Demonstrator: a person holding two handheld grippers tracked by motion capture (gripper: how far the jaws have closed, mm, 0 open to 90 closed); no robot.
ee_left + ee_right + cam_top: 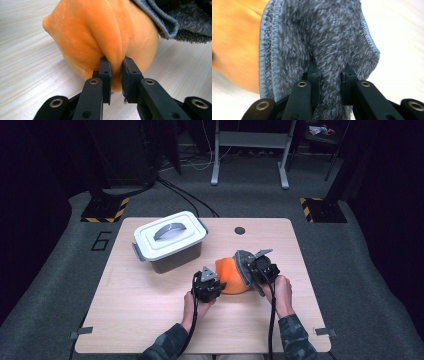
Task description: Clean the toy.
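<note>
Jaws pinch orange plush (pixel 100 37); right gripper (pixel 329 72) clamps grey cloth (pixel 324 35).

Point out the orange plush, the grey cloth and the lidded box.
orange plush (pixel 100 37), left gripper view, on its bulging front.
grey cloth (pixel 324 32), right gripper view, on its fuzzy face.
lidded box (pixel 170 236), high view, on its lid.

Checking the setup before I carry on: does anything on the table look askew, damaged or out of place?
Nothing looks damaged or spilled. The orange plush is pinched into a fold by the left gripper, and the grey cloth bunches in the right gripper. The lidded box sits turned at an angle to the table edges.
</note>
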